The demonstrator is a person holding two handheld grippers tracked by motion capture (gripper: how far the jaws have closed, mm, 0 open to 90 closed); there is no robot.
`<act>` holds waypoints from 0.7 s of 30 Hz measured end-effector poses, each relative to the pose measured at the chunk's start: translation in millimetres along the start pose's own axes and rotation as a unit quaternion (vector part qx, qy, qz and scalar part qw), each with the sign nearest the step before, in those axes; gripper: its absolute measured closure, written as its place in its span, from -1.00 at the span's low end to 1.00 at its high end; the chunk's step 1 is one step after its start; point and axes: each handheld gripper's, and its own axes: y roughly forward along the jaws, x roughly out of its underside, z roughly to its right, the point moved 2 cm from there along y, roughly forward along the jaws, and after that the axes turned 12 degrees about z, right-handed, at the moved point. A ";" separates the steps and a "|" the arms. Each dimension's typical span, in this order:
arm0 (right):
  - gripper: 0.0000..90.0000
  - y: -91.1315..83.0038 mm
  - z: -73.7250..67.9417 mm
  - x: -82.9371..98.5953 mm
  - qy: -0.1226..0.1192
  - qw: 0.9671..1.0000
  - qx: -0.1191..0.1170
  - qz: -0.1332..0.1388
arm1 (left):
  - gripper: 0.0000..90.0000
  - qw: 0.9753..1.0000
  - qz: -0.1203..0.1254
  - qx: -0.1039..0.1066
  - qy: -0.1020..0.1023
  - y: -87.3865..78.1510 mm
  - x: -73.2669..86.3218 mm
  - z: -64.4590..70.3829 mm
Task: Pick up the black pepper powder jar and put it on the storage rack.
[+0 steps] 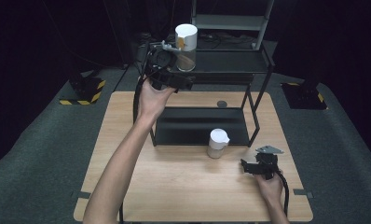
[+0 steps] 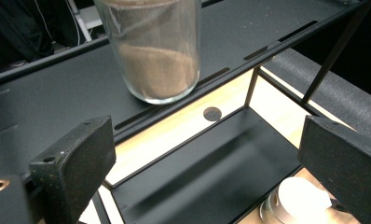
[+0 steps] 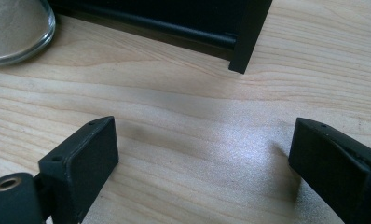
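Observation:
A tall glass jar (image 1: pixel 186 46) with a white lid and brown powder inside stands at the left end of the black rack's top shelf (image 1: pixel 230 61). My left gripper (image 1: pixel 181 83) is held up just in front of that shelf, open. In the left gripper view the jar (image 2: pixel 155 51) is ahead of the open left gripper (image 2: pixel 207 154), with nothing between the jaws. A smaller white-lidded jar (image 1: pixel 217 142) stands on the wooden table by the rack's front edge. My right gripper (image 1: pixel 247 166) rests low at the table's right, and the right gripper (image 3: pixel 202 144) is open over bare wood.
The rack's lower shelf (image 1: pixel 197 125) is a bare black tray on the table (image 1: pixel 174 186). A dark round spot (image 1: pixel 222 103) marks the wood behind it. A rack leg (image 3: pixel 249 37) and the small jar's base (image 3: pixel 16 28) lie ahead of the right gripper.

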 end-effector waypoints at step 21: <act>-0.84 0.0 0.0 0.1 -0.001 1.000 0.000 0.000 | -0.90 1.000 -0.009 0.016 0.013 -1.0 39.1 10.9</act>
